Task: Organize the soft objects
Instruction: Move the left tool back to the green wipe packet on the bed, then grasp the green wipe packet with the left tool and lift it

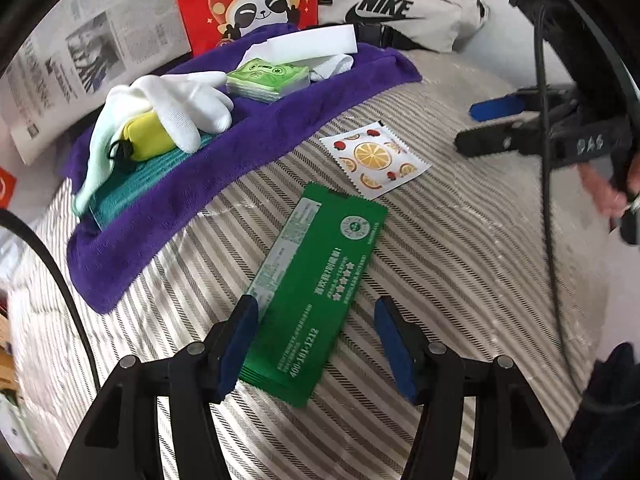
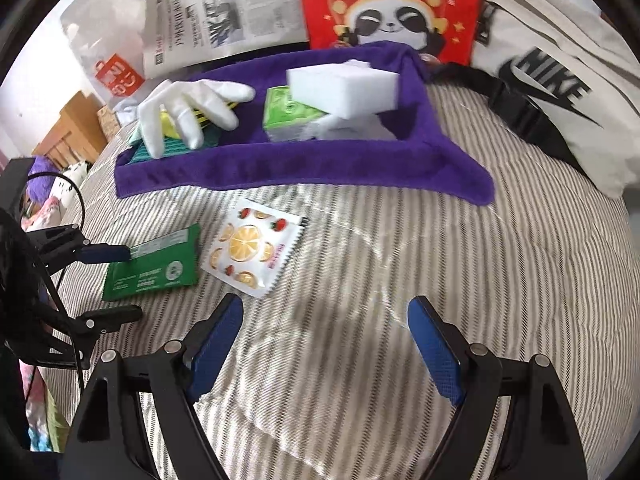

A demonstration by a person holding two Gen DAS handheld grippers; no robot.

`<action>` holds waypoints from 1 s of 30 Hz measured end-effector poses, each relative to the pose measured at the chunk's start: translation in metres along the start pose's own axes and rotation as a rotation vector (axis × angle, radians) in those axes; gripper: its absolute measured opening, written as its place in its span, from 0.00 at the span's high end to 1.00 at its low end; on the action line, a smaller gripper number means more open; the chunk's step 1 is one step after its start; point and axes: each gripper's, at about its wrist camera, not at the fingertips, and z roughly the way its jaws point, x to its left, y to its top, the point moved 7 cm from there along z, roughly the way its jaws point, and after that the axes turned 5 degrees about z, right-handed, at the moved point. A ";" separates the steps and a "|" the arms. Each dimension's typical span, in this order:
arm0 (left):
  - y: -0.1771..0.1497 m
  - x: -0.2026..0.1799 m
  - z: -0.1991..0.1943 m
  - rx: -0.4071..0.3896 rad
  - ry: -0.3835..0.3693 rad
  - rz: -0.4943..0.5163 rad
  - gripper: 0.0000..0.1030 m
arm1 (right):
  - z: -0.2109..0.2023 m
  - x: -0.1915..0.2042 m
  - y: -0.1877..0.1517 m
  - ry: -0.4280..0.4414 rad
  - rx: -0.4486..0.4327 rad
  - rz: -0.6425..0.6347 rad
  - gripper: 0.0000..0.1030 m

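My left gripper (image 1: 316, 340) is spread around the green packet (image 1: 316, 292); I'd close squarely mid-width, right gripper (image 2: 324, 344) spread, empty.

**Background items around the work area**

Surface: striped bedcover (image 2: 400, 280), grey and white, wrinkled in places.

Along the far edge, left to right in the right wrist view: white plastic bag (image 2: 100, 52) with an orange logo; newspaper (image 2: 224, 12) propped up, print too small to read; red gift bag (image 2: 392, 4) with a cartoon panda in a mushroom cap, standing upright; beige Nike bag (image 2: 560, 80) with a black strap and buckle, lying on the cover.

Far left: wooden furniture (image 2: 76, 124), partly visible. Black cable (image 1: 548, 160) crosses the left wrist view on the right.
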 end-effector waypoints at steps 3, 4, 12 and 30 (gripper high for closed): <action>0.001 0.004 0.001 -0.014 0.040 0.026 0.31 | -0.002 -0.008 -0.001 0.000 -0.004 0.019 0.18; 0.001 0.004 0.001 -0.020 0.038 0.033 0.31 | -0.002 -0.010 -0.001 -0.003 -0.004 0.023 0.18; 0.006 -0.002 0.003 -0.022 -0.004 0.075 0.68 | -0.001 -0.015 -0.003 0.006 -0.006 0.041 0.18; 0.015 -0.003 0.007 -0.019 -0.069 -0.006 0.93 | 0.004 -0.015 -0.002 0.006 0.005 0.051 0.18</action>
